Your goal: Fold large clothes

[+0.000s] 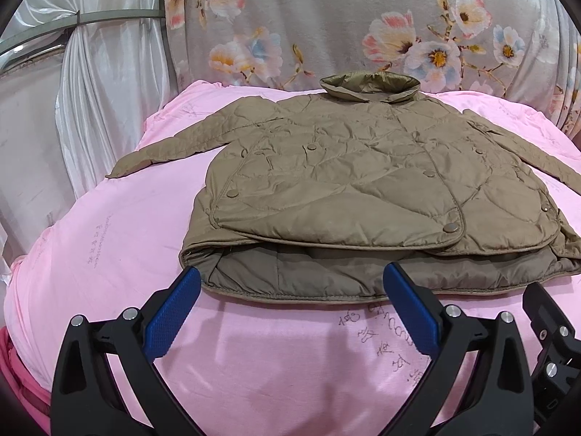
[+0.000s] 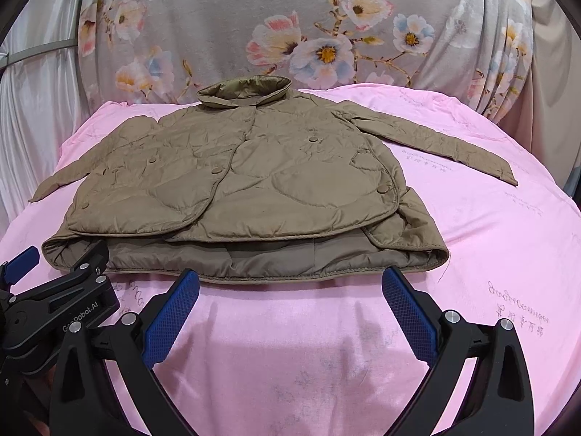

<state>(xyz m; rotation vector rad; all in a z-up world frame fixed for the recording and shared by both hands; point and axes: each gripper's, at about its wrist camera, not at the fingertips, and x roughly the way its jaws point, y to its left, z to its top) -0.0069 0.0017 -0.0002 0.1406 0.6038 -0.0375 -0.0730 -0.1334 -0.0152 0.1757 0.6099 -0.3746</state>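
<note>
An olive quilted jacket (image 1: 348, 181) lies flat, front up, on a pink sheet (image 1: 109, 239), collar at the far side and both sleeves spread outward. It also shows in the right wrist view (image 2: 247, 181). Its lower hem faces me. My left gripper (image 1: 292, 276) is open and empty, its blue fingertips just before the hem's left part. My right gripper (image 2: 290, 279) is open and empty, fingertips just before the hem's middle and right part. The right gripper's body shows at the right edge of the left view (image 1: 548, 330). The left gripper shows at the left of the right view (image 2: 54, 290).
A grey floral fabric (image 1: 326, 25) hangs behind the table. A white curtain (image 1: 101, 91) with a metal rail (image 1: 80, 23) stands at the far left. The pink sheet carries faint handwriting (image 2: 519, 309) near the front edge.
</note>
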